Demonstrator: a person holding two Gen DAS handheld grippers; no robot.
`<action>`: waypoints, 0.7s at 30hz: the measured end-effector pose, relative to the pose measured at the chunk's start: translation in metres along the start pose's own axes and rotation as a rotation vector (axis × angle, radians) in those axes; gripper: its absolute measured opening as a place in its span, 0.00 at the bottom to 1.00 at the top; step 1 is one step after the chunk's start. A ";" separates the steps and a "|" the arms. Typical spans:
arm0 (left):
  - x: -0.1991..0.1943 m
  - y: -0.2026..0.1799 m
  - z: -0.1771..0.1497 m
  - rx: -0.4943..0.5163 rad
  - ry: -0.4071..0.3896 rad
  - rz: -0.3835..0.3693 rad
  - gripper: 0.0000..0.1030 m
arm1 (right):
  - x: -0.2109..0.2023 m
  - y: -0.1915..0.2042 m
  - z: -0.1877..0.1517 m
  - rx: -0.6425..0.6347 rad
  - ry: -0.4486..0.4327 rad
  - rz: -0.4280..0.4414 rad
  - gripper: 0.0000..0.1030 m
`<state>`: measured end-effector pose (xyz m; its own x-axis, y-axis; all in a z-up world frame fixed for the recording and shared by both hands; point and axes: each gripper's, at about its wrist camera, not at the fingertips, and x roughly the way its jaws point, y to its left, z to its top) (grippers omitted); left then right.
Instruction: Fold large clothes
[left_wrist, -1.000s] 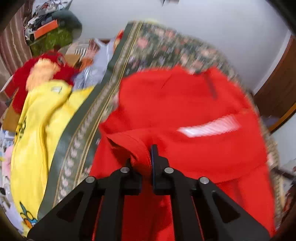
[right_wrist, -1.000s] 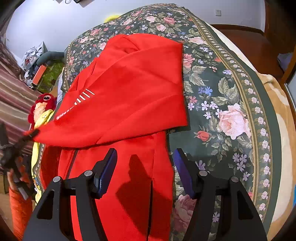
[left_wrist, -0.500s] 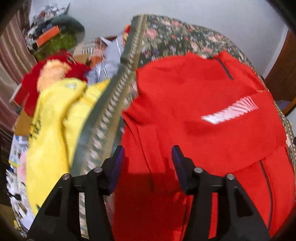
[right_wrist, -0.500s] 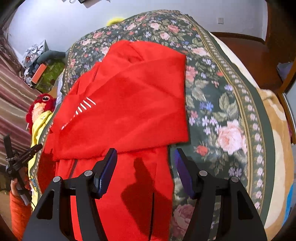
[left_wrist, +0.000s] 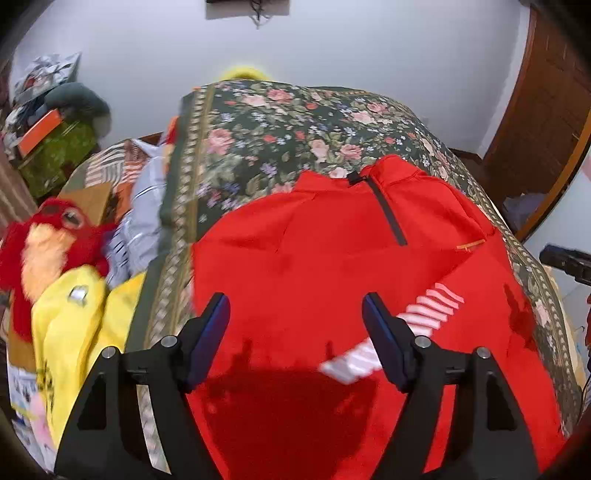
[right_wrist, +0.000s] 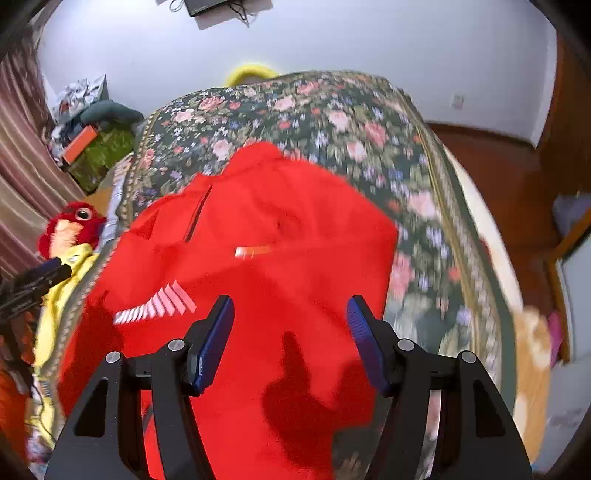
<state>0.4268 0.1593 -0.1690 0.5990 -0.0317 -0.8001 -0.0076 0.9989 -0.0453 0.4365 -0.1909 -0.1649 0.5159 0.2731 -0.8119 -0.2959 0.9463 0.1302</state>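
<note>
A large red garment (left_wrist: 332, 258) with a dark zip and white stripes lies folded over on the floral bedspread (left_wrist: 277, 140). My left gripper (left_wrist: 295, 306) hovers above its near left part, jaws opening, with nothing between the blue pads. The same red garment (right_wrist: 266, 240) fills the right wrist view. My right gripper (right_wrist: 290, 308) hangs open over its near middle and holds nothing. The left gripper's tip (right_wrist: 44, 275) shows at that view's left edge, and the right gripper's tip (left_wrist: 565, 258) at the left wrist view's right edge.
A yellow garment (left_wrist: 70, 325), a red plush toy (left_wrist: 48, 236) and a striped cloth (left_wrist: 140, 221) lie left of the bed. Boxes and bags (left_wrist: 55, 129) are piled by the far wall. A wooden door (left_wrist: 546, 96) stands on the right, with wood floor (right_wrist: 498, 166) beyond the bed.
The left gripper let go of the red fabric fold, opened wide and drew back upward. The red fold now lies flat. The right gripper stayed open and also lifted away.
</note>
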 end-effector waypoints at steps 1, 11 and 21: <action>0.009 -0.004 0.006 0.014 0.005 0.001 0.71 | 0.005 0.002 0.007 -0.010 -0.009 -0.026 0.59; 0.084 0.006 0.064 -0.043 -0.017 -0.083 0.73 | 0.068 -0.004 0.079 -0.001 -0.006 -0.003 0.69; 0.170 0.035 0.110 -0.104 0.043 -0.042 0.73 | 0.148 -0.016 0.125 0.011 0.136 0.072 0.69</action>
<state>0.6170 0.1927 -0.2410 0.5659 -0.0774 -0.8208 -0.0670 0.9880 -0.1394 0.6181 -0.1440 -0.2156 0.3800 0.3150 -0.8697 -0.3188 0.9272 0.1965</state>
